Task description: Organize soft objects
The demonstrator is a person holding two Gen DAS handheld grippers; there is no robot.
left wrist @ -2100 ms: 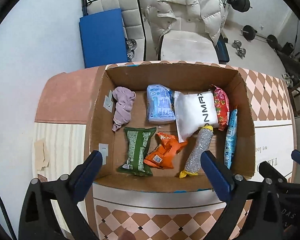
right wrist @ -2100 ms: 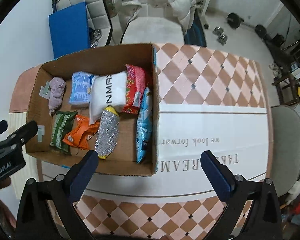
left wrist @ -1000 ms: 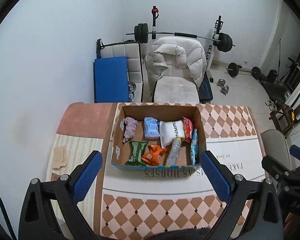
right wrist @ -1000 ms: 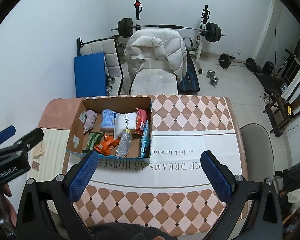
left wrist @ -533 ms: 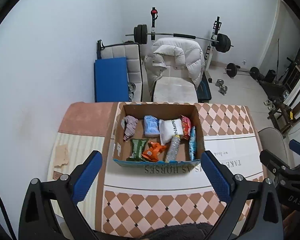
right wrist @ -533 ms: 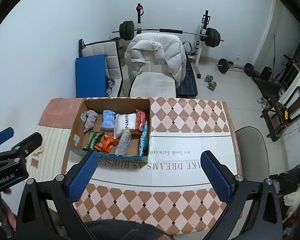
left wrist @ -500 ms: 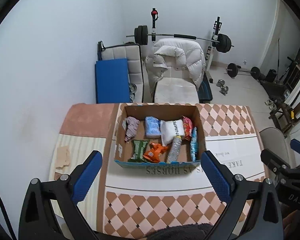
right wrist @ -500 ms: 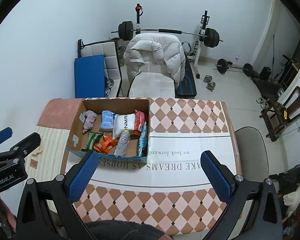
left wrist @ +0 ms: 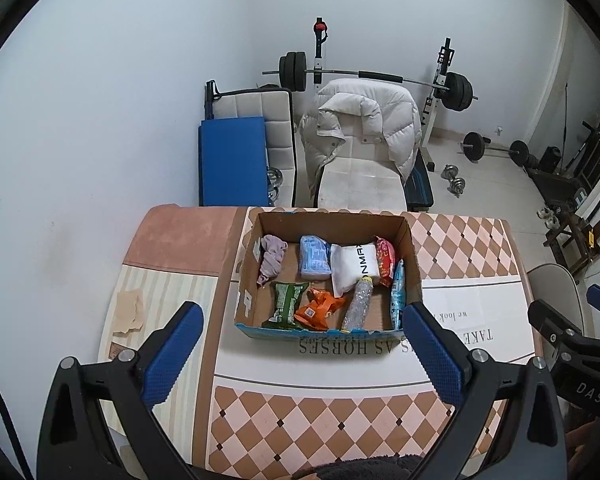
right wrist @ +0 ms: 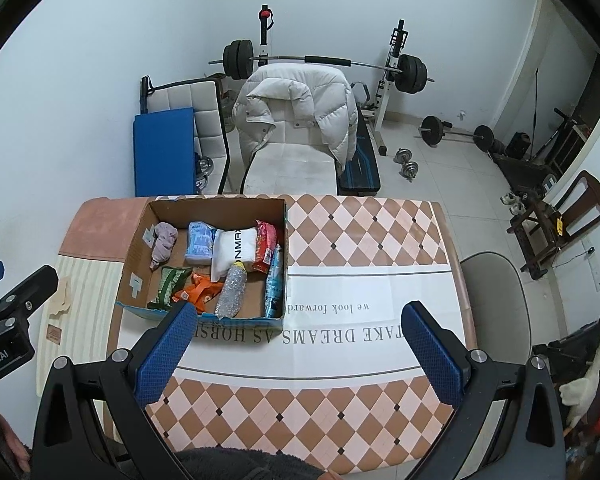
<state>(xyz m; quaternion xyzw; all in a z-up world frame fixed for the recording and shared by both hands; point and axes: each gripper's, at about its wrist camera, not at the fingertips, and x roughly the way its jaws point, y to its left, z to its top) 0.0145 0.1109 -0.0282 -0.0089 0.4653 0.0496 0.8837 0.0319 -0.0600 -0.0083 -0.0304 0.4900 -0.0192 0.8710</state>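
Note:
An open cardboard box (left wrist: 413, 256) stands on the table and also shows in the right wrist view (right wrist: 285, 240). It holds a pink cloth (left wrist: 272, 258), a light blue pack (left wrist: 314, 256), a white NMAX pack (left wrist: 354, 268), a red snack bag (left wrist: 385, 260), a green bag (left wrist: 286, 303), an orange bag (left wrist: 318, 312), a silver pack (left wrist: 358, 304) and a blue pack (left wrist: 397, 292). My left gripper (left wrist: 298, 354) is open and empty, high above and short of the box. My right gripper (right wrist: 296, 350) is open and empty, high above the tablecloth.
The table carries a checkered cloth (right wrist: 364, 224) with printed text. Beyond it stand a chair with a white jacket (left wrist: 360, 128), a blue mat (left wrist: 232, 160) and a barbell rack (left wrist: 444, 80). A grey chair (right wrist: 496, 288) sits at the table's right.
Both grippers have risen far above and back from the box, which now looks small. In the last half second the views have barely shifted. Both stay open and empty.

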